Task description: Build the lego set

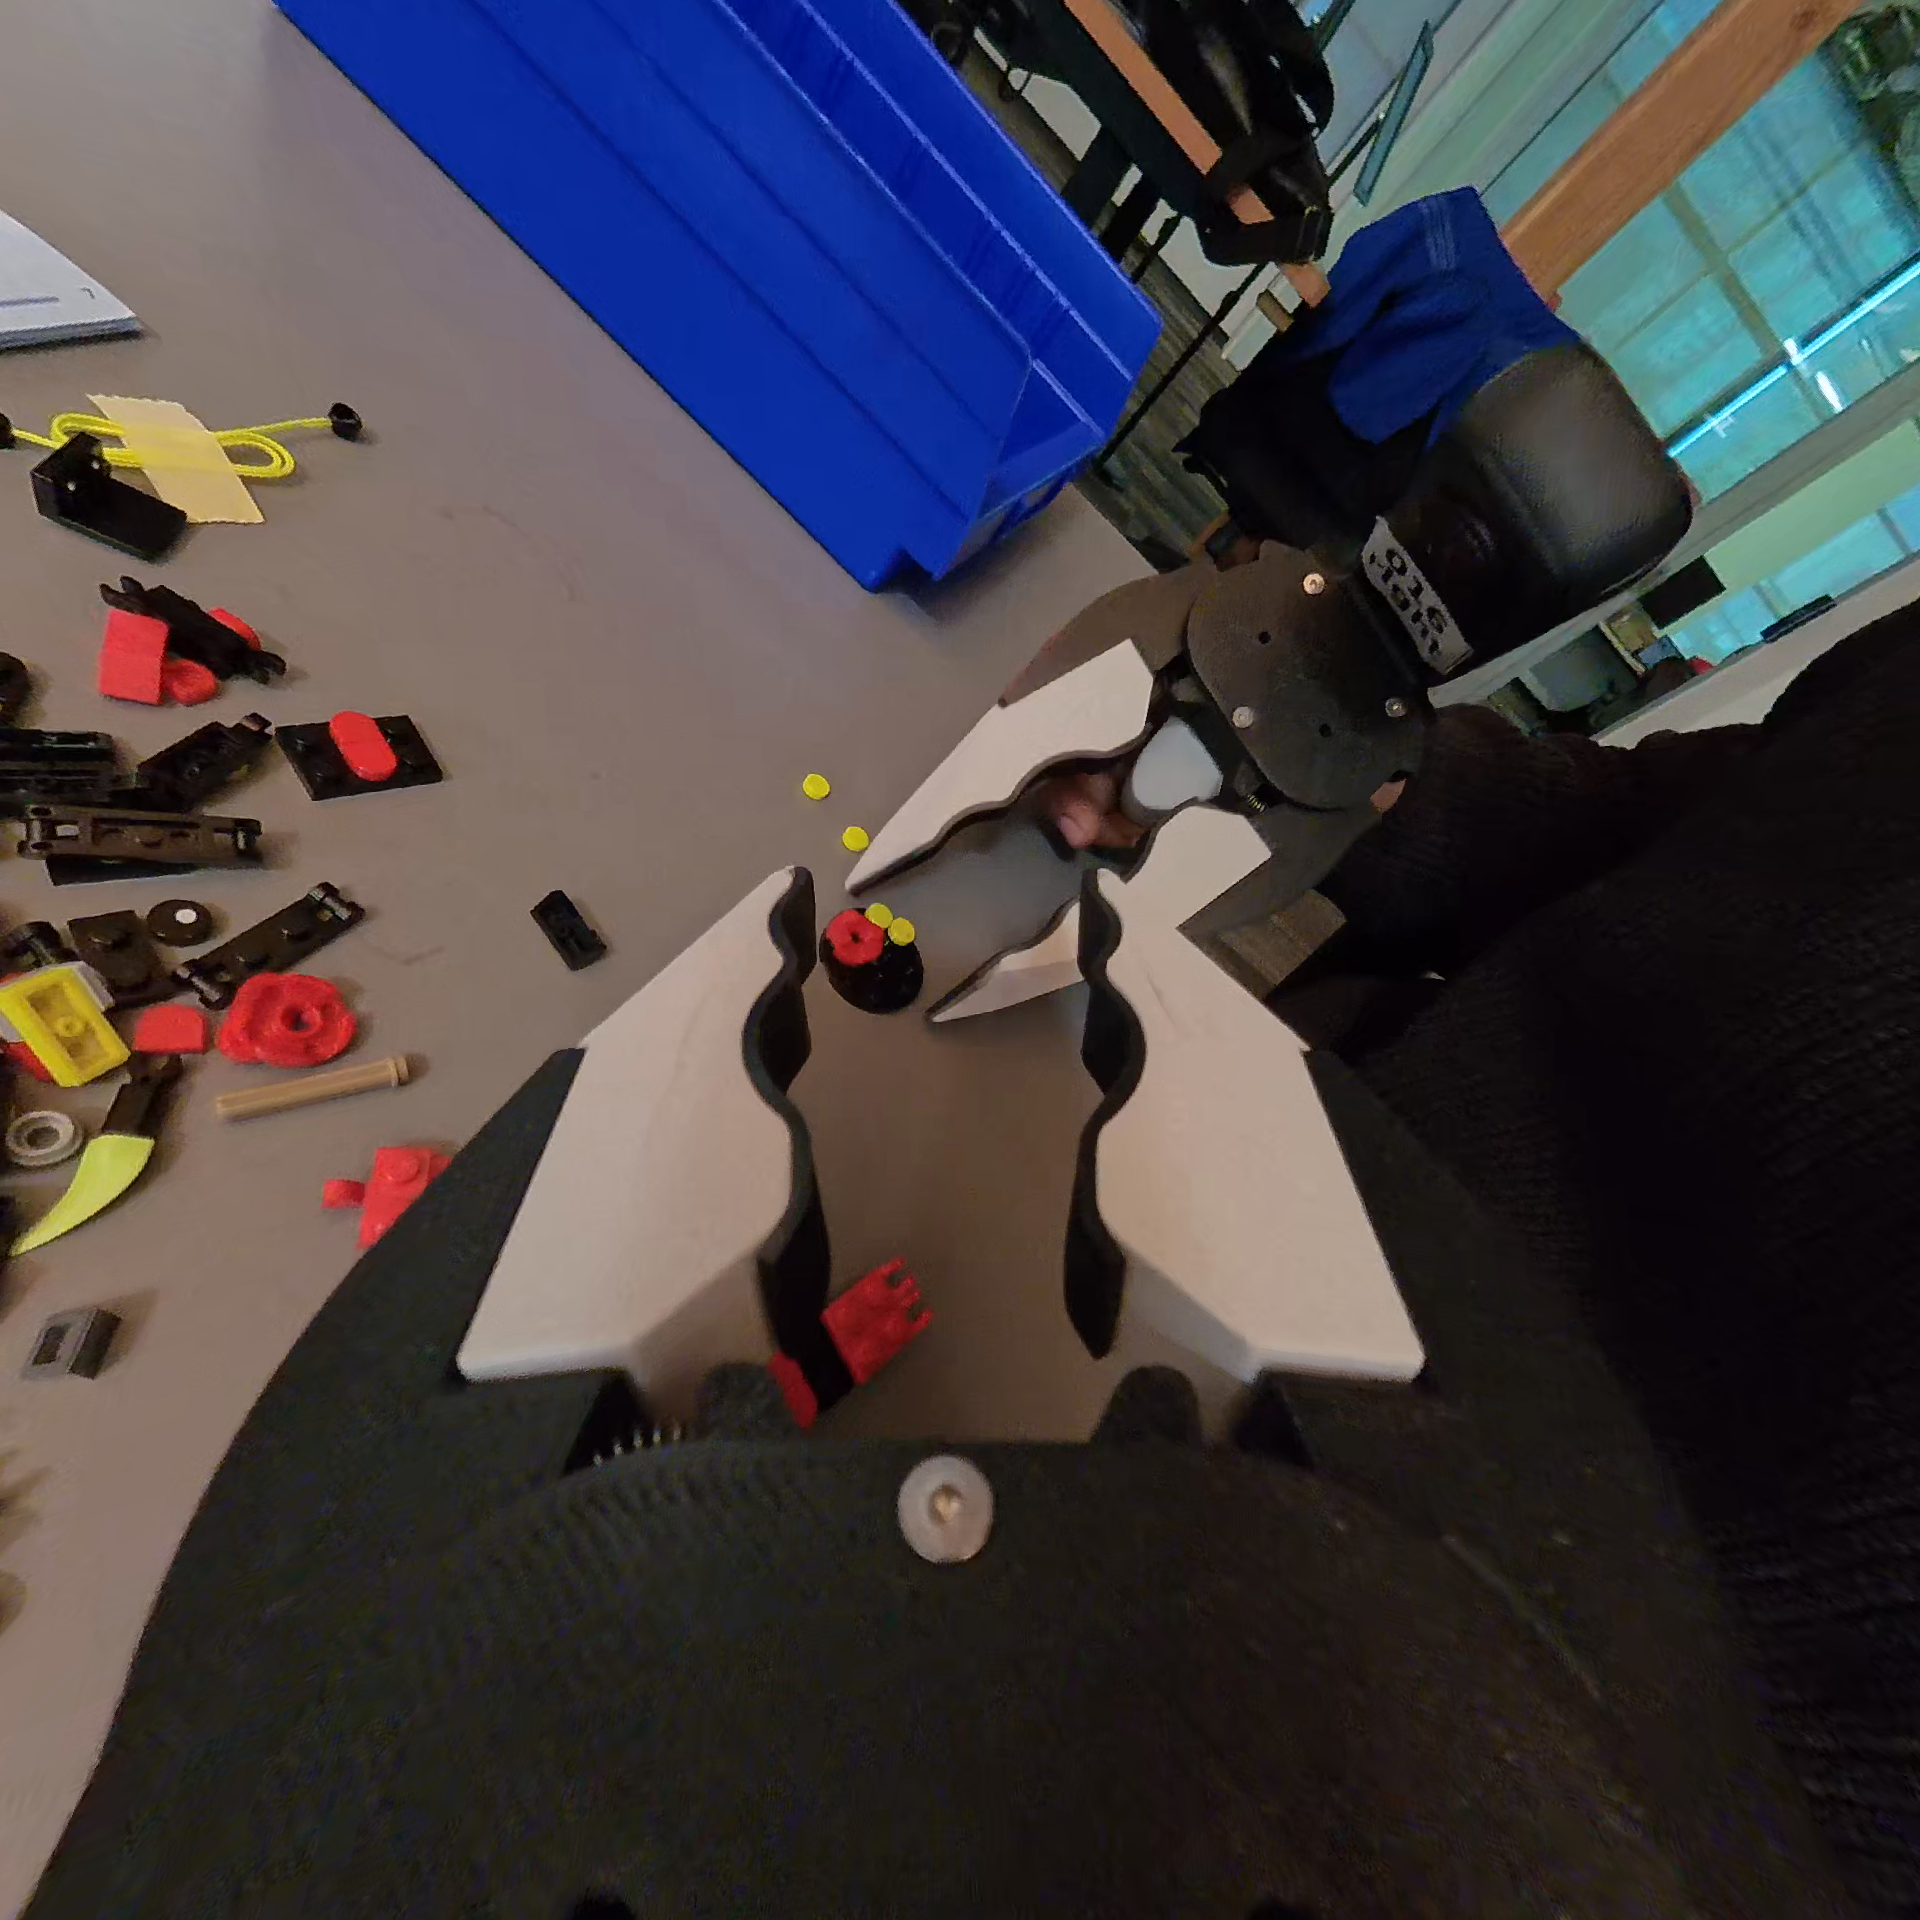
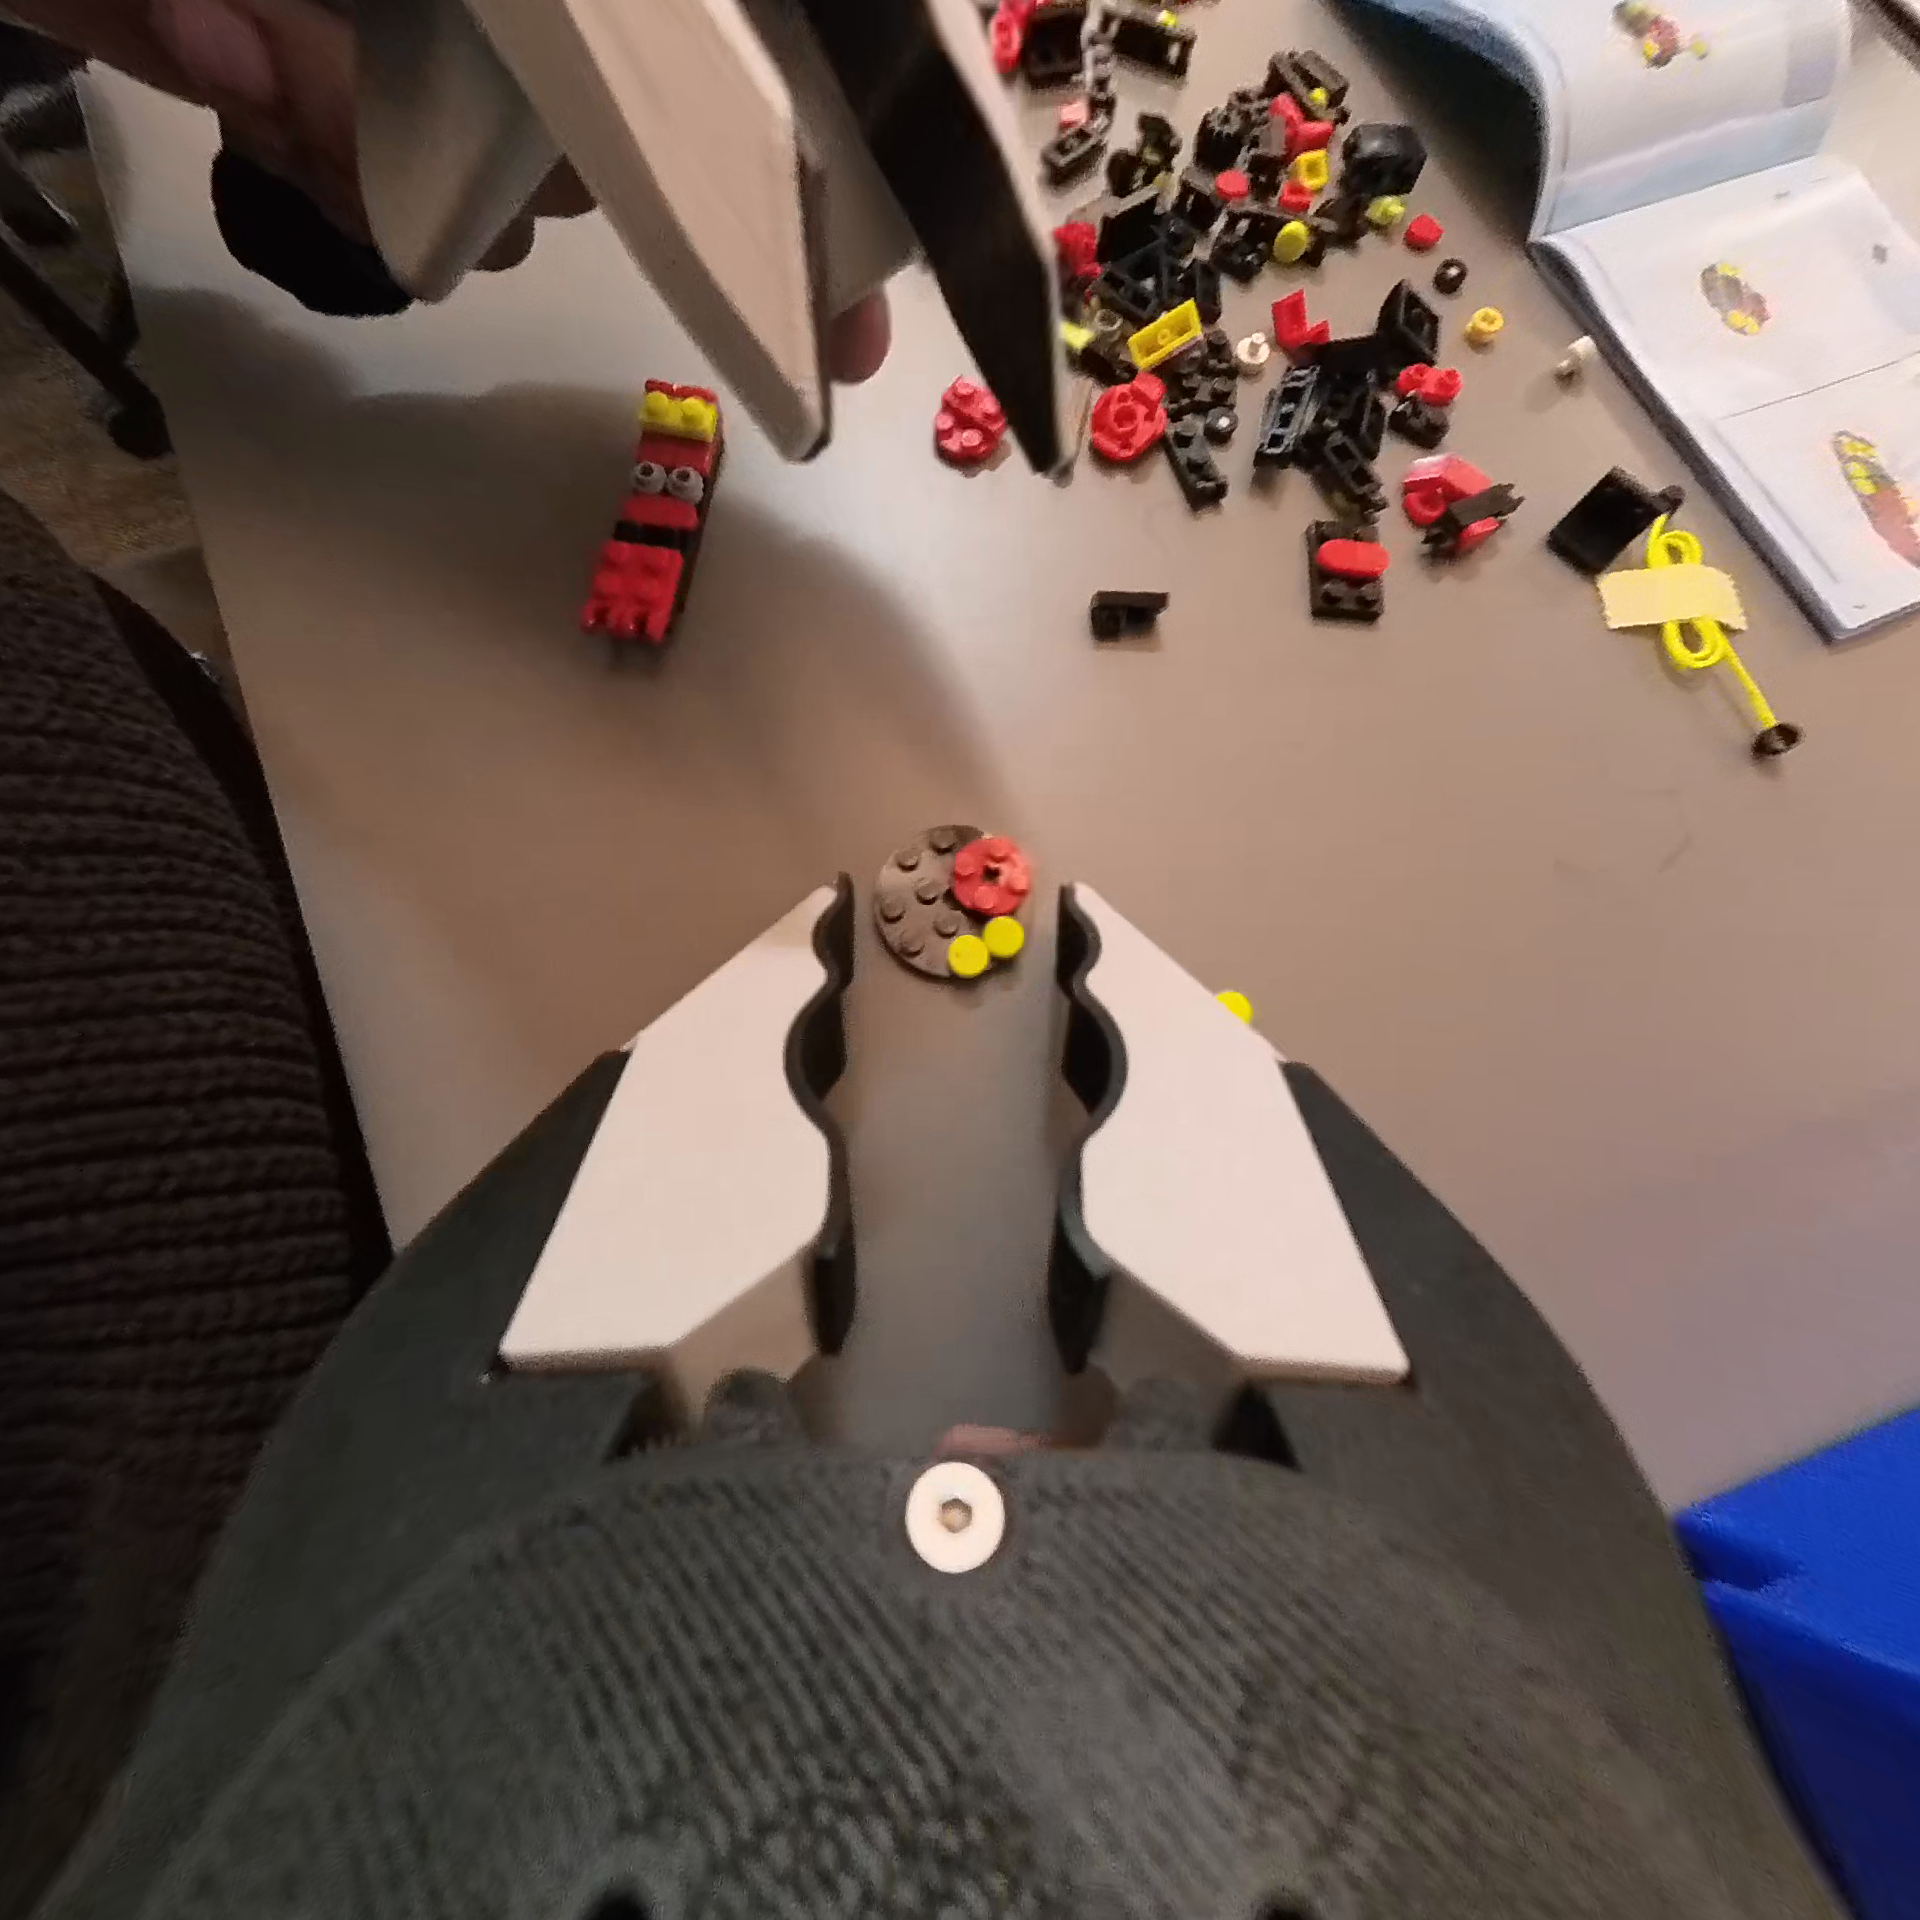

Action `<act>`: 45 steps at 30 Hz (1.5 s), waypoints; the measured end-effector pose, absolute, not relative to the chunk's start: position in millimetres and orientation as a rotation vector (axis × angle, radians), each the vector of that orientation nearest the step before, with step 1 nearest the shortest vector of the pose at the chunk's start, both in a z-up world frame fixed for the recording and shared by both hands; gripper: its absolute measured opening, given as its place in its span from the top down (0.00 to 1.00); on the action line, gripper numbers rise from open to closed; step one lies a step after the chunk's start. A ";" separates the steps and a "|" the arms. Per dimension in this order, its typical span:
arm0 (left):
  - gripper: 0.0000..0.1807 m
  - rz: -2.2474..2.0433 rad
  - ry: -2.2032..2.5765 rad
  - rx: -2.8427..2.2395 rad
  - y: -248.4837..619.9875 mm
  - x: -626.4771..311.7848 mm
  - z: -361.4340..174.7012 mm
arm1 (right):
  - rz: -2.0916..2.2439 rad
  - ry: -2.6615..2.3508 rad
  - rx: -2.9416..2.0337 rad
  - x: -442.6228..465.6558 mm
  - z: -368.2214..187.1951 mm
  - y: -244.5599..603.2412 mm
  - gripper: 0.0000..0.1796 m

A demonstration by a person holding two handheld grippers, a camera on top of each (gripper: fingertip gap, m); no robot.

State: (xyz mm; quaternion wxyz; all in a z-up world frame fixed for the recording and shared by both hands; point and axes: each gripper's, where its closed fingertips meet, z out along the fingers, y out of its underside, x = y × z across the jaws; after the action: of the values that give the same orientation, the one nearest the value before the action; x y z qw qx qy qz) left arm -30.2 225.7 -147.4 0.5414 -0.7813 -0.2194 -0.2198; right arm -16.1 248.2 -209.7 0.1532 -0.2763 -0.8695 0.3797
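Note:
A round black plate lies on the grey table, with a red round piece and two yellow round tiles on it. My right gripper is open, with the plate at its fingertips. In the left wrist view the plate lies just past my open, empty left gripper, and the right gripper reaches in from the right around it. A long red, black and yellow build lies to the left, and it shows under my left gripper. The left gripper hangs above the table.
A heap of loose black, red and yellow pieces lies at the far right, also seen at the left. An open instruction booklet, a taped yellow string, loose yellow tiles and blue bins border the area. Left tips to right tips: about 7 centimeters.

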 end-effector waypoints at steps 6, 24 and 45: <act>0.73 -0.502 -0.537 -1.856 223.1 -35.5 -148.0 | 1.154 -2.389 -0.914 -32.6 -195.1 274.1 0.79; 0.78 -0.379 -0.844 -1.723 189.6 -95.8 -153.6 | 1.150 -2.457 -1.007 -31.9 -204.7 283.3 0.86; 0.80 -0.440 -0.754 -1.821 206.5 -68.6 -160.5 | 1.209 -2.450 -0.905 -28.0 -193.8 268.2 0.97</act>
State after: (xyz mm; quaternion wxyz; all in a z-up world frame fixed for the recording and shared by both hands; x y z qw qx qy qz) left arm -68.6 206.5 -160.5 0.5324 -0.7634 -0.3160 -0.1843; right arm -28.0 268.2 -193.8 0.1313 -0.3118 -0.8439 0.4163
